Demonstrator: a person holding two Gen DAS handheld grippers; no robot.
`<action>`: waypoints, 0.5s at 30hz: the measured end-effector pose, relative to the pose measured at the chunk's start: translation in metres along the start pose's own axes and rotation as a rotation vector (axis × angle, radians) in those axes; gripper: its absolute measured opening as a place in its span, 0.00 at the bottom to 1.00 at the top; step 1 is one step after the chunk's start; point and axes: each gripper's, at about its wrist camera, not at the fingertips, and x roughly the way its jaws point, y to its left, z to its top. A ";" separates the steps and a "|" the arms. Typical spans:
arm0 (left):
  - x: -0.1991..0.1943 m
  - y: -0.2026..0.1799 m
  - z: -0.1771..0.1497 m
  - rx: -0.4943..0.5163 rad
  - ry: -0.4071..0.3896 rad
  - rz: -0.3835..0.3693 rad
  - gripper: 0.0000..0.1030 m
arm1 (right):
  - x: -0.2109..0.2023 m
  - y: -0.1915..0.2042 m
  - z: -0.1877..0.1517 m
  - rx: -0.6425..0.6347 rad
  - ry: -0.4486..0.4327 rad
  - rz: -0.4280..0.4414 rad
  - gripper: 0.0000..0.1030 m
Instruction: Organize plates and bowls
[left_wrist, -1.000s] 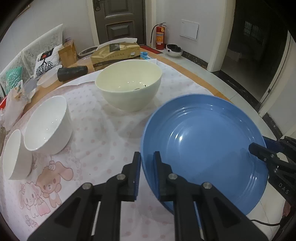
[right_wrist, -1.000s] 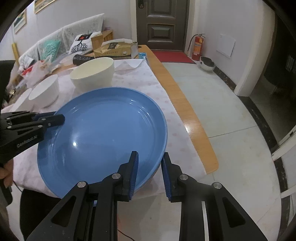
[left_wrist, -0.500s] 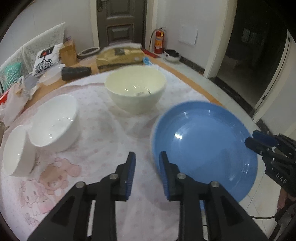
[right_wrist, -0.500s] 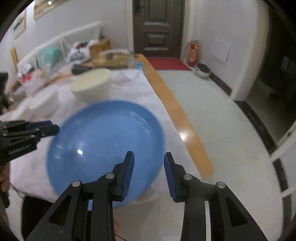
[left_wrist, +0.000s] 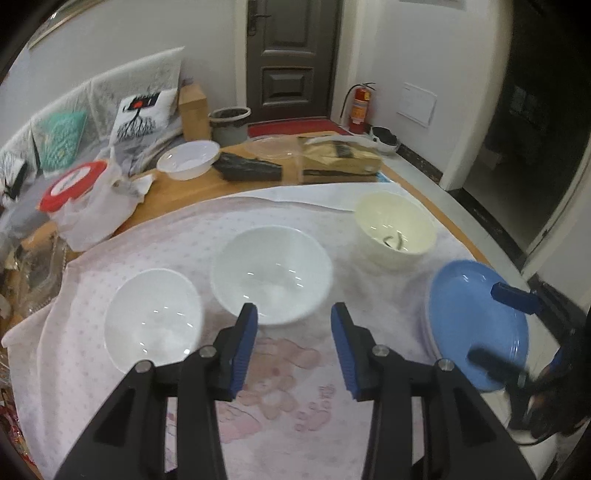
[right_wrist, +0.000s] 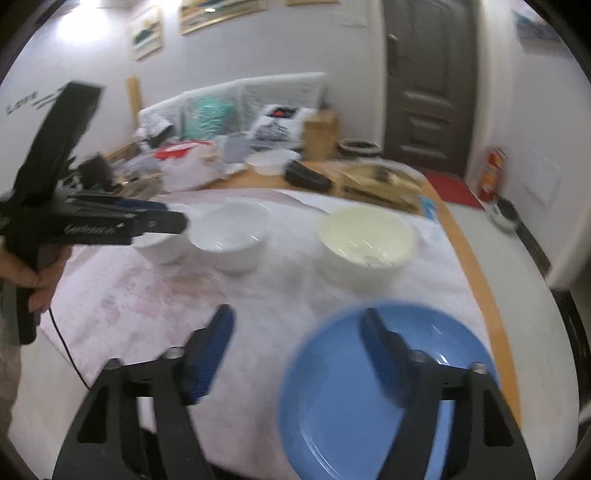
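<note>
Looking along the left hand-held gripper (left_wrist: 293, 347), the counter (left_wrist: 229, 186) wears a pale pink dotted cloth (left_wrist: 184, 236) with cartoon prints, clutter and a sofa (left_wrist: 74, 110) behind it, a dark door (left_wrist: 291, 59) and a fire extinguisher (left_wrist: 358, 107) beyond. Its jaws are opening and hold nothing; the middle white bowl (left_wrist: 271, 275) sits just past the fingertips, the small white bowl (left_wrist: 153, 319) to its left, the cream bowl (left_wrist: 393, 229) farther right. The blue plate (left_wrist: 476, 325) lies at the counter's right edge, partly hidden by the blurred right hand-held gripper (left_wrist: 498, 328). From the right wrist everything is smeared by blur; framed pictures (right_wrist: 147, 33) hang on the wall. This gripper's (right_wrist: 301, 332) jaws are opening wide and empty, the blue plate (right_wrist: 332, 387) lying beneath its right finger (right_wrist: 380, 347). The left gripper (right_wrist: 155, 218), in a hand (right_wrist: 40, 280), hides part of the small bowl (right_wrist: 159, 247).
</note>
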 end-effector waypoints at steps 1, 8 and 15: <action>0.002 0.008 0.004 -0.007 0.004 -0.010 0.37 | 0.006 0.008 0.005 -0.022 -0.015 0.004 0.84; 0.042 0.043 0.039 -0.015 0.100 -0.006 0.37 | 0.067 0.055 0.034 -0.157 0.015 0.046 0.91; 0.083 0.053 0.050 -0.015 0.172 -0.010 0.36 | 0.129 0.078 0.039 -0.174 0.108 0.046 0.91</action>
